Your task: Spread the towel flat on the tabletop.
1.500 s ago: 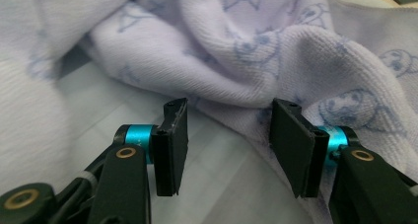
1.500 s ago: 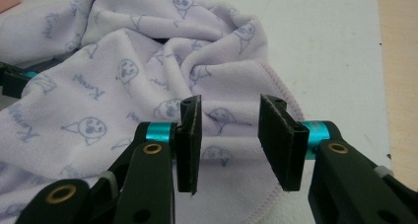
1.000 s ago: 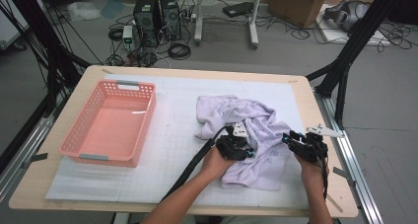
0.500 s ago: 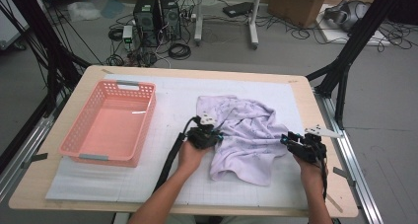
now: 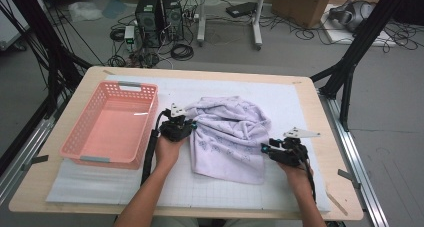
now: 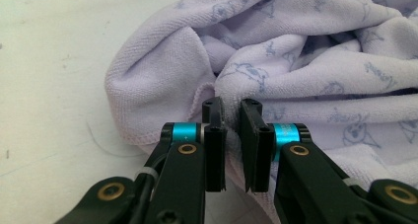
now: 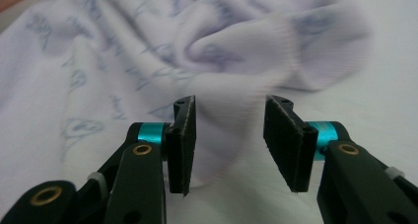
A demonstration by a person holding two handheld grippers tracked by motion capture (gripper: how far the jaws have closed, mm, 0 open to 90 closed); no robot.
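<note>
There's the lilac towel, printed with small blue-grey figures, lying crumpled in soft folds on the white gridded mat, right of the mat's middle, its lower part spread flatter toward the person. In the left gripper view the stitched hem curls round a thick roll of cloth.

The left gripper sits at the towel's left edge, jaws clenched on a fold of it, cloth pinched between the pads. The right gripper is at the towel's lower right corner; its jaws have just been opening and stand apart, a flap of towel lying loose between them, not pressed.

Under the mat, a pale wooden table with rounded corners. Beyond it, grey floor, black frame legs, two computer towers, tangled cables and a cardboard box.

Just left of the left gripper stands a pink plastic basket, well clear of the towel.
</note>
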